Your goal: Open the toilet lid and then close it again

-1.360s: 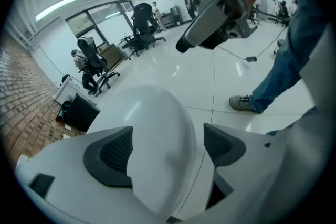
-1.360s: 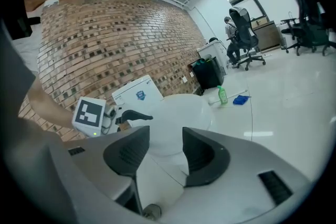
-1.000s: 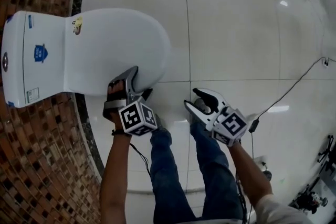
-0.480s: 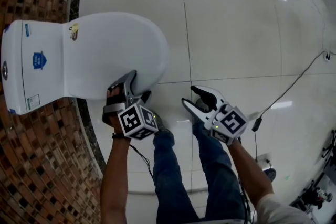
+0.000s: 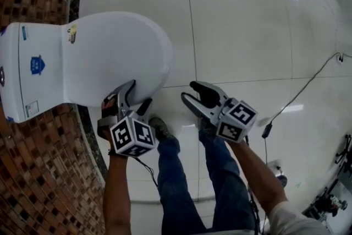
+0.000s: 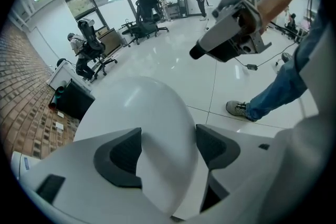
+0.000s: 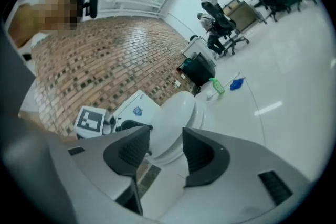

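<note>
Pinching front rim of the lowered toilet lid [image 5: 118,52] with left claw [image 5: 138,93], jaws just closed in; toilet at floor's [image 5: 247,36] left edge, against brick wall [image 5: 38,173]. Holding right claw [image 5: 188,92] spread and empty near toilet's front. Can't read print on tank's [image 5: 22,85] blue shield sticker [image 5: 37,66], white corner label [image 5: 32,109], or lid's small sticker [image 5: 72,33].

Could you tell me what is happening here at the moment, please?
A person stands at a toilet with a handheld gripper in each hand. The left gripper has just been closing its jaws on the front rim of the toilet lid, which looks still down. The right gripper hangs beside it, open and empty.
</note>
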Demonstrator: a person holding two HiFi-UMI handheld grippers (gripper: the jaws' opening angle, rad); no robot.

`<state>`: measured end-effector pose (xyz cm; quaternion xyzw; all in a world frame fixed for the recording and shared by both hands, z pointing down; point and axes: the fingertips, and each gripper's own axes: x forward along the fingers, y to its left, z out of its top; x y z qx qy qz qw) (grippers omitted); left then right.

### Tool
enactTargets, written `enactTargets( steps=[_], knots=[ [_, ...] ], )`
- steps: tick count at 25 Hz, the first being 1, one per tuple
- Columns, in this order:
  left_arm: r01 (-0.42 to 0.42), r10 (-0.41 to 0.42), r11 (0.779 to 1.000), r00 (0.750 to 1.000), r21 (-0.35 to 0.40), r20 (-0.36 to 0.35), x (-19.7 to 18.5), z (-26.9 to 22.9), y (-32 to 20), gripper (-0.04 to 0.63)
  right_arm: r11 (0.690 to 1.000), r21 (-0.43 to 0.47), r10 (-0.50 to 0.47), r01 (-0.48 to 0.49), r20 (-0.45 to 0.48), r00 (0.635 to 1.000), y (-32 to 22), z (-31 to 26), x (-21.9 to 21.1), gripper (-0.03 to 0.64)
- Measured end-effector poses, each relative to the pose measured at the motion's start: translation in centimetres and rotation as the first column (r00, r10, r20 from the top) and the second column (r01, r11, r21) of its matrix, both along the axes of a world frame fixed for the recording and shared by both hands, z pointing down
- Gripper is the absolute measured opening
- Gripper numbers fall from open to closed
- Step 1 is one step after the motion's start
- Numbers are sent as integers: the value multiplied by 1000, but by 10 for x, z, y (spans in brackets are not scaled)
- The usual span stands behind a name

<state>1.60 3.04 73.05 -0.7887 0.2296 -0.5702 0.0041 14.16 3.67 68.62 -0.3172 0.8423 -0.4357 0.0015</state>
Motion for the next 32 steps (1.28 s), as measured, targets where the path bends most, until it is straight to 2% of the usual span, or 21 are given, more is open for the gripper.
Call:
enactTargets(
  steps=[1,3,6,13,14,15,16,17,21,26,29,32],
  knots=[
    [1,-1,1000,1000,-2,-2,0,-1,0,325,999,-53,11,-8,66,998,-7,4,-7,207],
    [2,-2,1000,1000,-8,-3,0,-1,1,325,987,-162,28,0,169,985,-19,19,-23,322],
    [3,-3,1000,1000,-12,-8,1,-3,1,322,958,-284,42,27,232,972,-27,39,-42,353],
    [4,-5,1000,999,-20,-32,2,-5,2,312,948,-317,116,-14,305,945,-43,37,-60,353],
    [5,-5,1000,999,-20,-36,2,-5,2,296,940,-341,134,-24,304,943,-46,38,-60,338],
    [6,-6,1000,999,-17,-41,2,-7,2,288,927,-375,158,-36,303,940,-49,39,-58,280],
    [6,-6,1000,999,-11,-49,2,-9,3,288,911,-410,185,-45,308,933,-50,40,-56,146],
    [4,-3,1000,998,1,-57,1,-13,3,289,900,-433,203,-49,318,926,-50,40,-54,141],
    [1,5,997,997,81,-73,-1,-33,5,290,911,-411,174,-26,326,929,-52,18,-57,132],
    [130,-116,982,988,136,-102,-35,-93,16,291,943,-332,86,37,346,934,-51,-57,-73,103],
    [255,-227,949,961,186,-158,-72,-139,26,291,963,-247,-13,108,358,934,-53,-119,-100,78],
    [351,-310,908,930,227,-198,-113,-180,34,291,969,-170,-109,181,362,926,-60,-183,-148,52]
  ],
)
